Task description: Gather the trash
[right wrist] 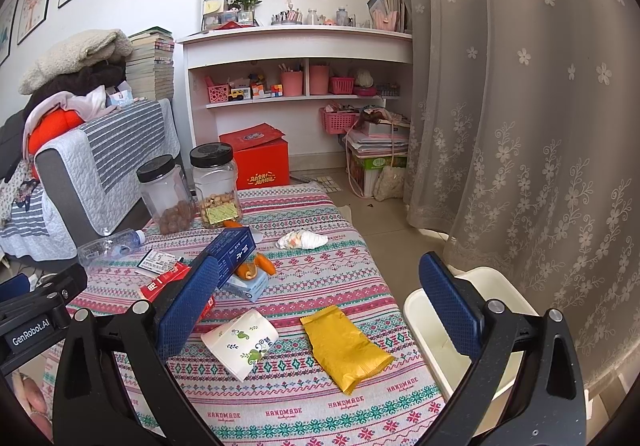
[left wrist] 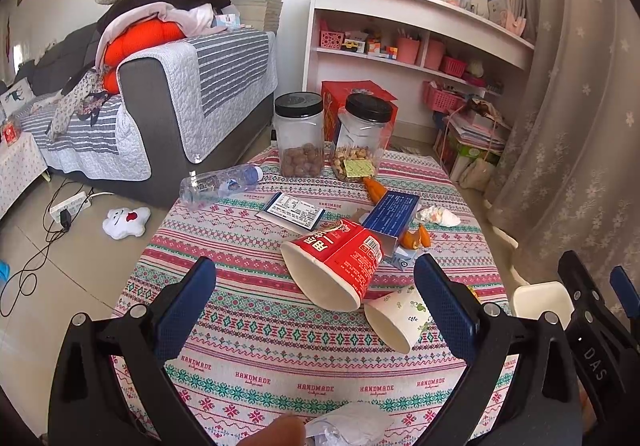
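Observation:
Trash lies on a patterned tablecloth [left wrist: 256,330]. A red noodle cup [left wrist: 334,266] lies on its side, with a small white paper cup [left wrist: 396,320] [right wrist: 240,340] beside it. A blue box [left wrist: 394,213] [right wrist: 232,250], orange peels [left wrist: 416,238], a crumpled tissue [left wrist: 438,215] [right wrist: 302,240], a label slip [left wrist: 290,210] and an empty bottle [left wrist: 218,181] lie farther off. A gold wrapper [right wrist: 346,342] lies in front of my right gripper [right wrist: 320,310], which is open and empty. My left gripper [left wrist: 316,306] is open and empty, just short of the red cup. A white bin [right wrist: 460,330] [left wrist: 542,300] stands right of the table.
Two black-lidded jars [left wrist: 300,133] [left wrist: 362,137] of nuts stand at the table's far edge. A clear plastic scrap [left wrist: 348,426] lies at the near edge. A sofa [left wrist: 160,117] is to the left, shelves [right wrist: 296,77] behind, a curtain [right wrist: 520,125] to the right.

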Demonstrator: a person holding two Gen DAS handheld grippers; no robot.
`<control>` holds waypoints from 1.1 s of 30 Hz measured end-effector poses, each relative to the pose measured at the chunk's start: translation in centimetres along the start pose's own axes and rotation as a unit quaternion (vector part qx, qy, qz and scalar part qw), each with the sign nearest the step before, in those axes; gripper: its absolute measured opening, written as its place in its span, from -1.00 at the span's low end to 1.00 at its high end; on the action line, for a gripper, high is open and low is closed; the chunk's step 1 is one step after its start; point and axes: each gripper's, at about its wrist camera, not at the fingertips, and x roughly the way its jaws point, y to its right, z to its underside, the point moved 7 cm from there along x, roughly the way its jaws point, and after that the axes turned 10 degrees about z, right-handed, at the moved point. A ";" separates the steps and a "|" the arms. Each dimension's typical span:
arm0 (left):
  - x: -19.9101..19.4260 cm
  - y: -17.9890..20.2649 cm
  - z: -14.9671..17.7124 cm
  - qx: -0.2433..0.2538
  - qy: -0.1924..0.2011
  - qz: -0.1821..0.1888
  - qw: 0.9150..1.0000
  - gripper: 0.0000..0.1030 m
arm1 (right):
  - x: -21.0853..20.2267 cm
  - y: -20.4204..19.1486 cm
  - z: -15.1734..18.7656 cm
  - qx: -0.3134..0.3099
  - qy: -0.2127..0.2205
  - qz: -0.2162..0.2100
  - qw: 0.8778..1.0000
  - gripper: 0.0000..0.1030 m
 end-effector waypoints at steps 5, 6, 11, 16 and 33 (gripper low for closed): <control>0.0 -0.2 0.1 -0.001 -0.001 0.000 1.000 0.87 | 0.0 -0.1 0.0 -0.001 0.000 0.000 1.000 0.87; 0.1 -0.2 0.0 -0.001 -0.001 0.000 1.000 0.87 | 0.0 0.0 0.0 -0.001 -0.001 0.000 1.000 0.87; 0.0 -0.2 0.1 -0.001 -0.001 -0.001 1.000 0.87 | 0.1 0.0 0.0 0.000 -0.001 -0.001 1.000 0.87; 0.0 -0.3 0.2 -0.002 -0.002 -0.001 1.000 0.87 | 0.1 -0.1 0.0 -0.001 -0.001 0.000 1.000 0.87; 0.5 -0.3 0.5 -0.006 -0.012 -0.004 1.000 0.87 | 0.2 -0.7 1.4 -0.002 -0.007 -0.001 1.000 0.87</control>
